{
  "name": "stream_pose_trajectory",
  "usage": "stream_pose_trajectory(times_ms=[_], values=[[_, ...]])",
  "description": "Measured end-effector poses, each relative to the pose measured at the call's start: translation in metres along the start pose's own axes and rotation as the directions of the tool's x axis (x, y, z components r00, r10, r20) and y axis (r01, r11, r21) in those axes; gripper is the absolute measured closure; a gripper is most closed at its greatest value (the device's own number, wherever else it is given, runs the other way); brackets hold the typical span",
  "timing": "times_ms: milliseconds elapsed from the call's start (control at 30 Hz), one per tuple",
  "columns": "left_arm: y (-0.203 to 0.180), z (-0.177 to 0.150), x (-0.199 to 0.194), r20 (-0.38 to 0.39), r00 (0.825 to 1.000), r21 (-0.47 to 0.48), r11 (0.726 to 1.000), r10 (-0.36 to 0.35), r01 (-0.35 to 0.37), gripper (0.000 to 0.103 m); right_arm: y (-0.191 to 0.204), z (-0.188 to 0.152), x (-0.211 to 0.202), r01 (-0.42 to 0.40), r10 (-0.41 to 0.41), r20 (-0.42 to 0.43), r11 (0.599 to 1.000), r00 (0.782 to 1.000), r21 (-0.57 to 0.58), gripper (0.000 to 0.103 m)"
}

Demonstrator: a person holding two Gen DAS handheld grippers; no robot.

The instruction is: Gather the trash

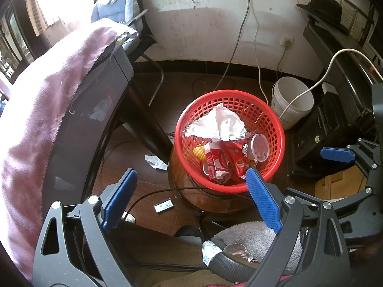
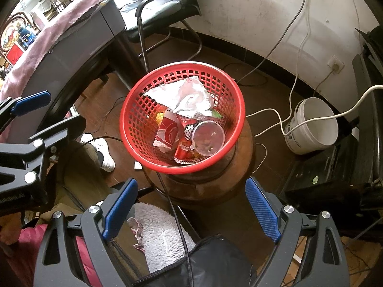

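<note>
The red lattice plastic basket (image 2: 134, 122) at frame centre looks glossy and smooth, holding a crinkled, shiny white foil-like wrapper (image 2: 184, 98), a clear thin plastic cup (image 2: 208, 138) and glossy red printed snack packets (image 2: 167, 131). It sits on a polished dark wooden round stool (image 2: 239, 174). At upper left a fuzzy, matt mauve cloth (image 1: 47, 91) with a frayed edge drapes a smooth grey table top. The open gripper fingers carry knobbly blue rubbery pads (image 1: 263, 201) on matt grey frames. Lower centre lies a nubby grey-white towel (image 2: 162, 234). At right stands a smooth matt white plastic bucket (image 2: 316, 129)
</note>
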State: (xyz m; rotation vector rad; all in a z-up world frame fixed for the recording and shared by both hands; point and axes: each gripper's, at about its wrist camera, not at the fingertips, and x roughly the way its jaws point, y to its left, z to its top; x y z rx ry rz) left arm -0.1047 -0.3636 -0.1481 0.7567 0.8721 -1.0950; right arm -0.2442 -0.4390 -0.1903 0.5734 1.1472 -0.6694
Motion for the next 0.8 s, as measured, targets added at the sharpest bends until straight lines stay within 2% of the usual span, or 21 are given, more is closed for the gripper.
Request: stream_pose_trajectory(times_ms=[800], values=[[-0.0003,-0.0058,0.0000,0.002,1.000,0.023,1.000,0.006,-0.006,0.014,0.0017,0.0020,-0.0008,-0.015,0.015,-0.003,1.000,1.000,-0.006,0.013]])
